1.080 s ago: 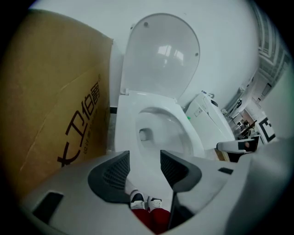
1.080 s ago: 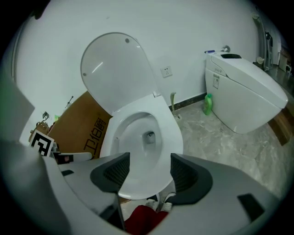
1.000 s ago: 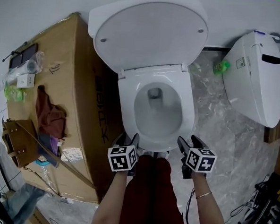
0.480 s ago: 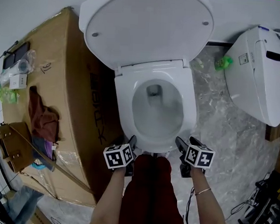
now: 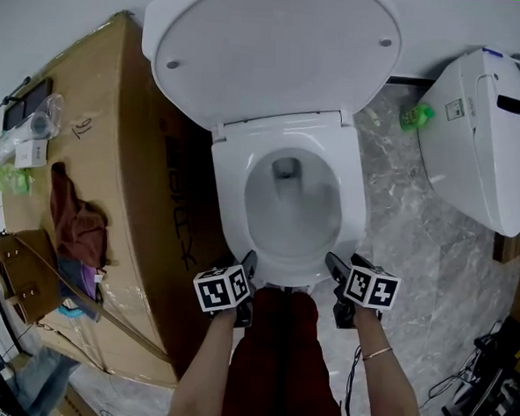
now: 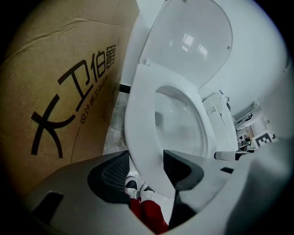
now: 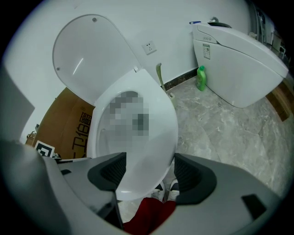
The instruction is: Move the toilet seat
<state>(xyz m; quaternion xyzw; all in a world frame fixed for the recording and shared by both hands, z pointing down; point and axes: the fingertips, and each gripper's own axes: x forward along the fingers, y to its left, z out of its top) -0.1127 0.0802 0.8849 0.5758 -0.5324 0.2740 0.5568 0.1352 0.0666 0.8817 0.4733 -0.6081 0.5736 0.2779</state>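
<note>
The white toilet seat lies down on the bowl, and its lid stands up against the wall. My left gripper is at the seat's front left and my right gripper at its front right. In the left gripper view the seat's front rim runs between the wide-set jaws of the left gripper. In the right gripper view the rim sits likewise inside the right gripper. Both stand open, and I see no pad pressing on the rim.
A large cardboard box stands close on the toilet's left, with clothes and a brown bag on top. A second white toilet unit lies on the marble floor at the right, a green bottle beside it. The person's red trouser legs are under the seat's front.
The head view has shifted slightly, so the toilet sits a little higher in the frame. Both grippers stay at the seat's front rim; the seat has not visibly moved.
</note>
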